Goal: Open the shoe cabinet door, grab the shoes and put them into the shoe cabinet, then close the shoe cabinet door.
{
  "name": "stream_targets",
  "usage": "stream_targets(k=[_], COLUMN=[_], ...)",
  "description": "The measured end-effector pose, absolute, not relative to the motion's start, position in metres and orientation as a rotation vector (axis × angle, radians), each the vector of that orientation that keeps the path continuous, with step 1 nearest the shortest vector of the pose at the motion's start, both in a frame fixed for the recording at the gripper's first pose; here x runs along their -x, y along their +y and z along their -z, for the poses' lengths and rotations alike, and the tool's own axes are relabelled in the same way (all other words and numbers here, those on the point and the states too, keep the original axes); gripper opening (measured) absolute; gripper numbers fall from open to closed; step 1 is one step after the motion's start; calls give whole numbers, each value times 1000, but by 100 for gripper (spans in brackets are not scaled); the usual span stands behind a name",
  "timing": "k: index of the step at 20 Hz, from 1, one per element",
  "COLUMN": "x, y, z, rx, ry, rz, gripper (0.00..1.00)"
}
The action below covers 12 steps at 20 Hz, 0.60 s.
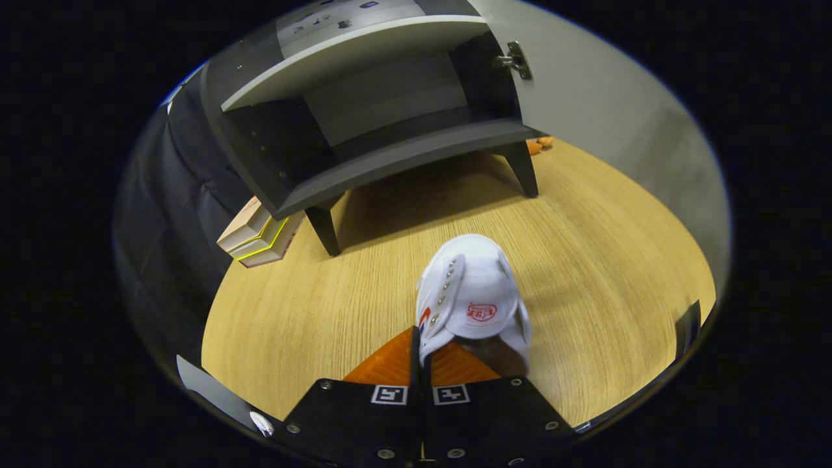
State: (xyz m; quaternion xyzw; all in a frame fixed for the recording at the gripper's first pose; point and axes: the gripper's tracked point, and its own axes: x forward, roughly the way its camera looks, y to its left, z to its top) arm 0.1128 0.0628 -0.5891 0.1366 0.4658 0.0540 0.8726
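Observation:
A white canvas shoe [471, 296] with a red mark on its tongue hangs just ahead of my fingers, toe pointing away over the wooden floor. My gripper [422, 351] is shut on the shoe, both fingers pinching the left side of its collar. Beyond the shoe stands the dark shoe cabinet [364, 117] on short legs. Its pale door [604, 110] is swung wide open to the right, hinge [515, 60] showing. Inside, a light shelf [351, 55] sits above a dark bottom board [403, 156] with nothing on it.
A stack of light boxes [260, 237] lies on the floor beside the cabinet's left leg. Small orange things [539, 144] sit behind the right leg. Wooden floor [585, 260] stretches between the shoe and the cabinet.

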Motion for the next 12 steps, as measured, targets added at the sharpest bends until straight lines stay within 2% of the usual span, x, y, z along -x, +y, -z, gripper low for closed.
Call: stream_targets(k=[6,12], x=[-120,-116], y=[71,81], z=[538,450], rx=[-285,-264], ry=[920,827], rz=[-118,-105], gripper=[0,0])
